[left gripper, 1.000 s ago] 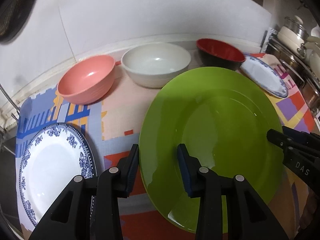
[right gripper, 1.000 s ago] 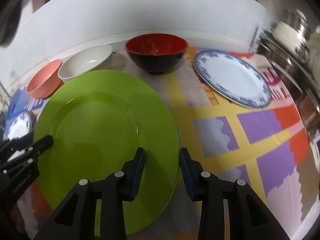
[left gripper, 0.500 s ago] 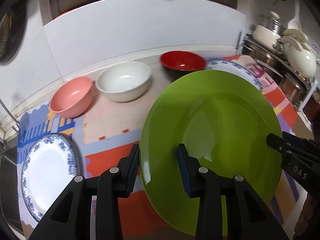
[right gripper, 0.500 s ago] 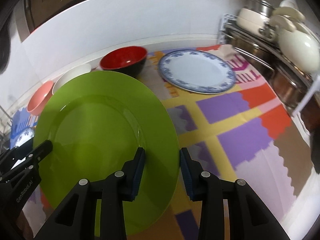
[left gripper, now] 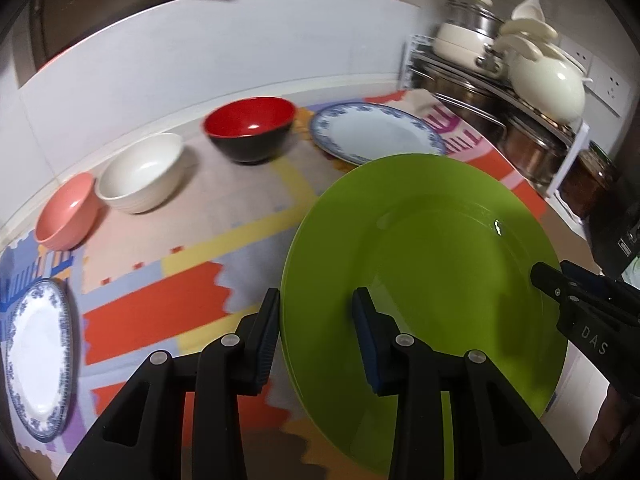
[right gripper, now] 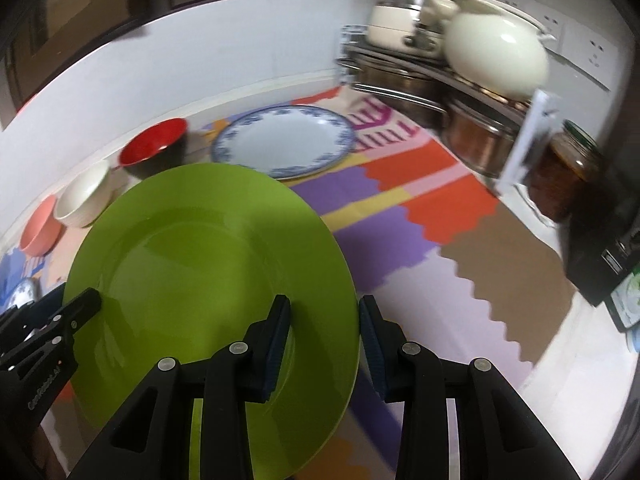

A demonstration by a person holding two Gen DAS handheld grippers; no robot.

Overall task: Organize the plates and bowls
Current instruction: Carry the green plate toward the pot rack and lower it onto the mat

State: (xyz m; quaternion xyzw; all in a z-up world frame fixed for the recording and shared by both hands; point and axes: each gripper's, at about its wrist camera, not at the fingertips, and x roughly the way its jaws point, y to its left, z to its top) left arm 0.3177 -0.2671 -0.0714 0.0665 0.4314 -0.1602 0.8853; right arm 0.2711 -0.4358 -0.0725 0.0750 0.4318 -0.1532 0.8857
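Your left gripper [left gripper: 314,340] has its fingers [left gripper: 267,336] clamped on the left rim of the one green plate [left gripper: 432,264], one finger under the edge and the other on the plate's face. Your right gripper [right gripper: 324,344] grips the opposite rim of the same plate [right gripper: 208,264], its fingers [right gripper: 278,340] closed on the edge in the same way. The plate fills the lower right of the left wrist view and the lower left of the right wrist view, held above the tabletop [right gripper: 460,232] with its patterned mat.

Beyond it you have three bowls in a row toward the upper left: one red-and-black bowl [left gripper: 250,128], one white bowl [left gripper: 140,172] and one pink bowl [left gripper: 66,212]. Two blue-rimmed white plates lie flat on the mat: one [left gripper: 376,132] just past the green plate near the top centre, the other [left gripper: 36,364] at the far left edge. A rack of pots [right gripper: 472,60] stands at the upper right.
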